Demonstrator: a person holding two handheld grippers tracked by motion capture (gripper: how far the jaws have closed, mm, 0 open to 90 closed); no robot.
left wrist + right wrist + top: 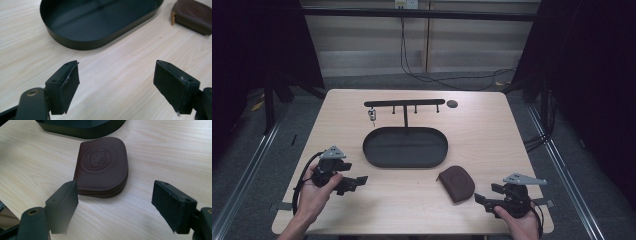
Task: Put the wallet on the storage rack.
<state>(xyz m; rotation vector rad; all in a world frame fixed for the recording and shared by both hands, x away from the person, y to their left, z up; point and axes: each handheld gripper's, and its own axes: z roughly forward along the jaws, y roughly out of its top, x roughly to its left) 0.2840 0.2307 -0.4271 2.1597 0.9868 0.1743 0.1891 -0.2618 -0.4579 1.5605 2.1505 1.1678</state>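
Two grippers, both mine, rest low over one wooden table [492,125]. My left gripper [354,182] sits at the near left, jaws spread wide with nothing between them, facing one black oval tray [377,150] at the table's middle. My right gripper [482,199] sits at the near right, jaws likewise spread and empty, aimed at one brown zipped pouch [102,166] lying flat just beyond its tips, not touching them. The pouch lies near and to the right of the tray, close beside its rim. Rising from the tray's far edge is one black T-shaped rack [404,104] with four pegs; one small item [371,114] hangs from the leftmost. One dark round disc [452,104] lies just right of the rack.
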